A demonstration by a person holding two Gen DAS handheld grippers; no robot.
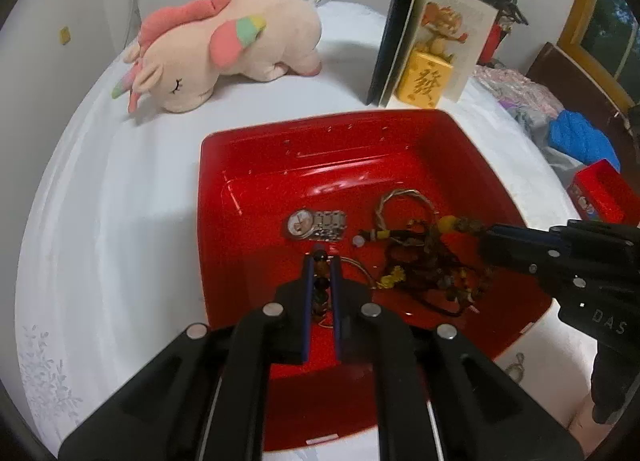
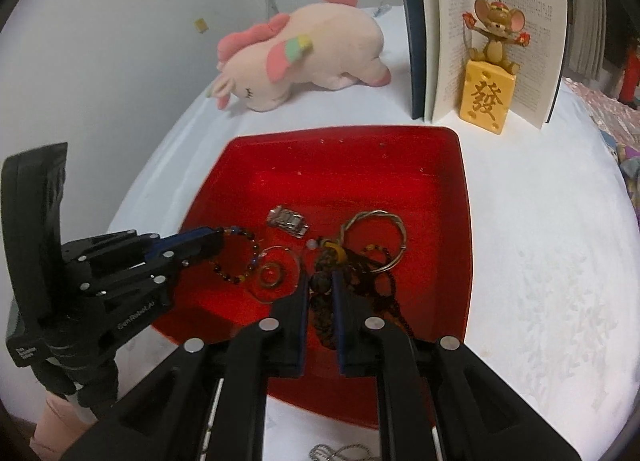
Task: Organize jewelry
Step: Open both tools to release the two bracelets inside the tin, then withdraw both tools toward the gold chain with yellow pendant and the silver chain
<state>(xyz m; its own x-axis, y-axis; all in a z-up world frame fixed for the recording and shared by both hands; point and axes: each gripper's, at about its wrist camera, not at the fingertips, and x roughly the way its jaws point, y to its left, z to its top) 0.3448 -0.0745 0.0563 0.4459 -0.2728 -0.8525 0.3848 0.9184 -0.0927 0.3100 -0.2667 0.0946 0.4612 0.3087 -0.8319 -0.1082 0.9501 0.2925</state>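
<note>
Left jaws: nearly closed on a beaded bracelet (image 2: pixel 240 257); left gripper (image 1: pixel 321 261) low over the near-left part of the tray floor, beads showing between the blue pads (image 1: pixel 308 281).
Right jaws: nearly closed on a dark beaded strand (image 2: pixel 320 285); right gripper (image 2: pixel 321 281) at the 6 o'clock side of the tangle, strand running up between its pads (image 2: pixel 338 301).
Held items: both apparently still in the grip, not yet released; bracelet loop hanging toward the tray's centre, strand joined to the heap at 12 o'clock of the right tips.
Tangled heap: dark cords, brown beads, yellow bead and tassel (image 1: pixel 432 261), lying in the tray's right half, unsorted.
Metal rings: twisted wire bangle (image 2: pixel 376 237) at the heap's 1 o'clock edge; thin hoop (image 2: pixel 276 275) between the two grippers.
Watch (image 1: pixel 316 224): flat on the floor at 12 o'clock of the left tips, apart from the heap.
Red tray (image 1: pixel 360 133): holding nearly all the jewelry.
Outside the tray: small chain (image 2: pixel 340 451) on the white cloth at 6 o'clock, uncollected.
Progress: gathering mostly done; separating and laying out likely still ahead.
Backdrop: plush unicorn (image 1: pixel 224 49), open book (image 2: pixel 500 53), mouse figurine (image 2: pixel 496 33), untouched.
</note>
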